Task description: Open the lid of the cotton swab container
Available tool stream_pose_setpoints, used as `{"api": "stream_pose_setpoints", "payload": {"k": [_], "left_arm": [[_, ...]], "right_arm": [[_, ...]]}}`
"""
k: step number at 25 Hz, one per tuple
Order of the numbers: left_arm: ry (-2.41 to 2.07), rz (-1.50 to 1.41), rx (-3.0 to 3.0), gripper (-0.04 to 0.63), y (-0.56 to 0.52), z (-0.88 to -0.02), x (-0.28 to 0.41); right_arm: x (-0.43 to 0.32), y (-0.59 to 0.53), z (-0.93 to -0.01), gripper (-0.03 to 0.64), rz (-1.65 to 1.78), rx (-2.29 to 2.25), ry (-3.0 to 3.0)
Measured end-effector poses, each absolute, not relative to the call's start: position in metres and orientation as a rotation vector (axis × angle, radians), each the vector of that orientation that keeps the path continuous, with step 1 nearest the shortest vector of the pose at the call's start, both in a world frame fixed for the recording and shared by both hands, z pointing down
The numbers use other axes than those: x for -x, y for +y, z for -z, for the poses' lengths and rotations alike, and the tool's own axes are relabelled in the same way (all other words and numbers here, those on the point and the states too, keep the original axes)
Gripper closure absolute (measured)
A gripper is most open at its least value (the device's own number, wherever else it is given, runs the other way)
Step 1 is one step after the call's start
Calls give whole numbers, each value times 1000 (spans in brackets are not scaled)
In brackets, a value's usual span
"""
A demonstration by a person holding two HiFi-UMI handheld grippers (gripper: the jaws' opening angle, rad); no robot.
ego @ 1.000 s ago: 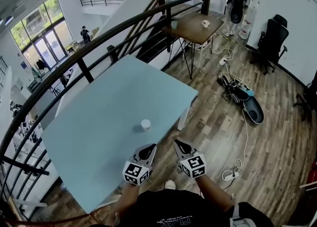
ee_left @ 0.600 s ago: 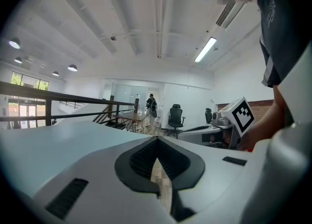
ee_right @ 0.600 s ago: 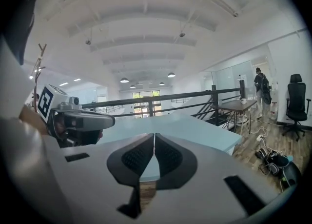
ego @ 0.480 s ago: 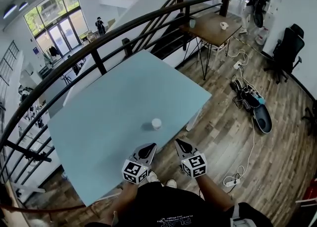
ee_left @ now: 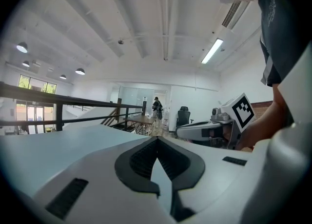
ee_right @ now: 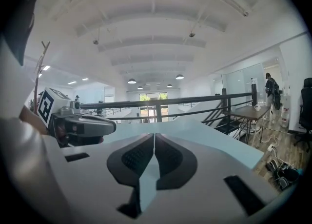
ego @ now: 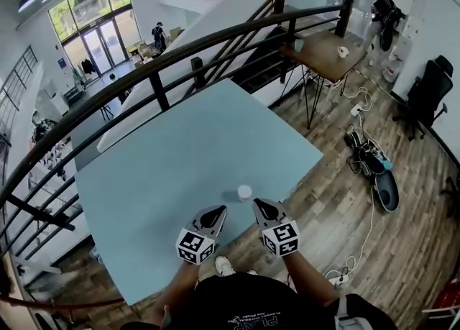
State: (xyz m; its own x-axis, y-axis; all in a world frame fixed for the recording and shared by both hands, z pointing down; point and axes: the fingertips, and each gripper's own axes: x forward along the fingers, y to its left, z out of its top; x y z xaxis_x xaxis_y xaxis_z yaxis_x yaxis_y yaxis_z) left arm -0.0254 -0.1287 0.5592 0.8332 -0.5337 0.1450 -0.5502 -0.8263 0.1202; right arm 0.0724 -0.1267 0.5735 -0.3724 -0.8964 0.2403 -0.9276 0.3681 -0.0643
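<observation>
The cotton swab container [ego: 245,193] is a small white round tub with its lid on, standing near the front edge of the light blue table [ego: 172,170] in the head view. My left gripper [ego: 214,215] is shut and empty, just short of the tub and to its left. My right gripper [ego: 260,210] is also shut and empty, a little to the right of the tub and nearer me. Neither touches it. In both gripper views the jaws meet with nothing between them, and the tub is hidden from them.
A dark railing [ego: 215,41] runs along the table's far side, with a drop to a lower floor behind it. A wooden table [ego: 327,52] stands at the back right, cables and shoes [ego: 366,159] lie on the wood floor, and an office chair [ego: 430,84] is at far right.
The head view has shifted, so the table and tub now sit closer to my grippers; the tub has gone from well ahead of them to just before their tips. Both grippers stay shut.
</observation>
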Motion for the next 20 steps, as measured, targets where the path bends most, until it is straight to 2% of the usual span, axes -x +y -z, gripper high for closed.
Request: {"api": "stream_pose_setpoints", "payload": {"k": [20], "left_arm": [[-880, -34, -2811, 583, -183, -565, 72]], "right_arm": [[-27, -191, -568, 595, -292, -1639, -2469]]}}
